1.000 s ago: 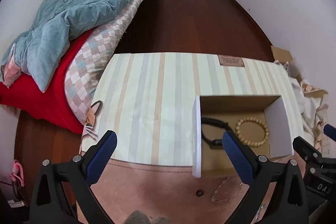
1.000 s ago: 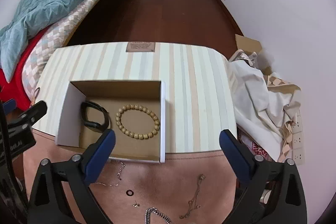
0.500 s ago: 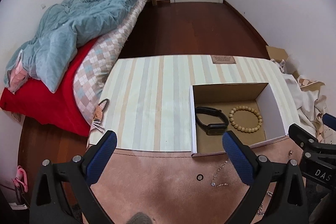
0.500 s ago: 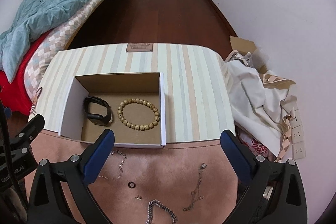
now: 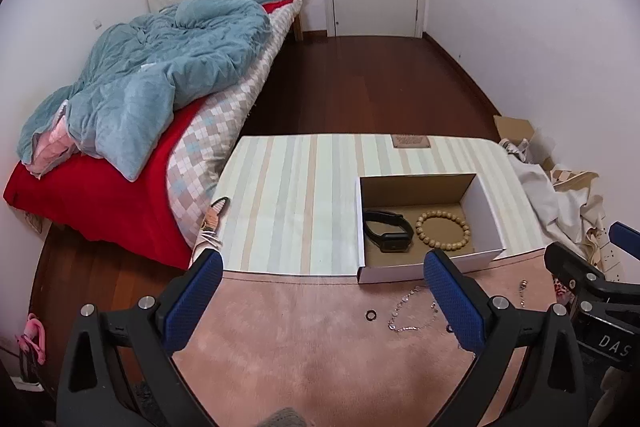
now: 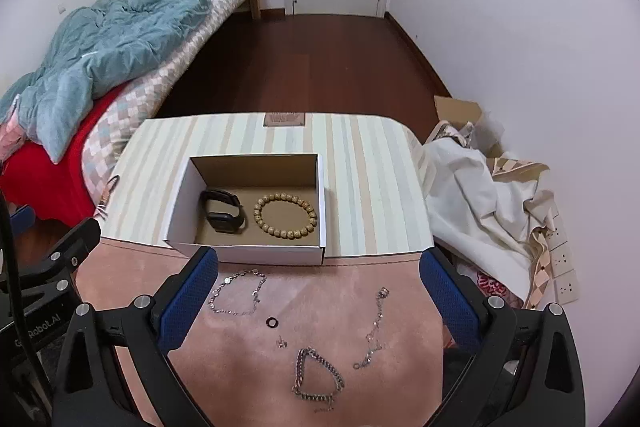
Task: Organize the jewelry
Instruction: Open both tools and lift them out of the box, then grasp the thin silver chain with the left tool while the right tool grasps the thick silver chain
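Note:
A white cardboard box (image 6: 256,253) (image 5: 486,205) stands on the striped cloth and holds a black wristband (image 6: 222,215) (image 5: 388,230) and a wooden bead bracelet (image 6: 285,214) (image 5: 443,230). On the pink mat in front lie a thin silver chain (image 6: 237,291) (image 5: 412,313), a small dark ring (image 6: 272,321) (image 5: 371,315), a tiny stud (image 6: 281,342), a thick silver chain bracelet (image 6: 316,375) and a thin chain (image 6: 374,327). My right gripper (image 6: 318,293) is open and empty above this jewelry. My left gripper (image 5: 322,293) is open and empty, left of the box.
The pink mat (image 6: 320,291) covers the near table part, the striped cloth (image 5: 288,195) the far part. A bed with a blue duvet (image 5: 152,75) stands left. White cloth and bags (image 6: 480,203) pile up at the right. Dark wood floor and a door lie beyond.
Both grippers have drawn back and up from the box. More of the pink mat and the loose jewelry shows now. Both stay open.

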A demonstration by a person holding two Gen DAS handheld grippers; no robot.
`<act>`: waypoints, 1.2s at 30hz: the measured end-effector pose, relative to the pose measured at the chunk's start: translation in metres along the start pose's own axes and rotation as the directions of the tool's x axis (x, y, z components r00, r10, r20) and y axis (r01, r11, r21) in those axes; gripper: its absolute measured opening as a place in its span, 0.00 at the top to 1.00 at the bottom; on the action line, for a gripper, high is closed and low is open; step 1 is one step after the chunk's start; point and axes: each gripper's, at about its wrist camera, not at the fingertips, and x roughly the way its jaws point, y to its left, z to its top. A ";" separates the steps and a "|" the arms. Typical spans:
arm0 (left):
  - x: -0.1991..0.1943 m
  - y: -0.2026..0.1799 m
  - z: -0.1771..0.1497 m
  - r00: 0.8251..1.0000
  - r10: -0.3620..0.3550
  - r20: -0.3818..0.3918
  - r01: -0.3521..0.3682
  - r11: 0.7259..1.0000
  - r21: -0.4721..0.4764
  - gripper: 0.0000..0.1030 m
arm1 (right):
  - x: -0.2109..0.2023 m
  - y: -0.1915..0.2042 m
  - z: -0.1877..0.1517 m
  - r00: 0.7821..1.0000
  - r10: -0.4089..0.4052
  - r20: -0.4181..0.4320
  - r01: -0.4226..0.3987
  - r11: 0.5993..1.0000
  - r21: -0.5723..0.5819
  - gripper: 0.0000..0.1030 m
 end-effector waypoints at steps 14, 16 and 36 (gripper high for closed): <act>-0.063 0.003 -0.009 0.995 -0.003 0.096 0.003 1.000 -0.005 0.01 | -0.068 -0.005 -0.015 0.996 -0.005 0.094 0.004 1.000 0.008 0.01; -0.068 0.004 -0.013 0.995 -0.006 0.095 0.007 1.000 -0.012 0.01 | -0.075 -0.004 -0.016 0.995 -0.003 0.101 0.002 1.000 0.006 0.01; 0.005 0.012 -0.072 0.993 0.074 -0.093 -0.078 0.996 -0.039 0.00 | 0.035 -0.057 -0.105 0.971 0.038 -0.237 0.000 0.987 0.159 0.08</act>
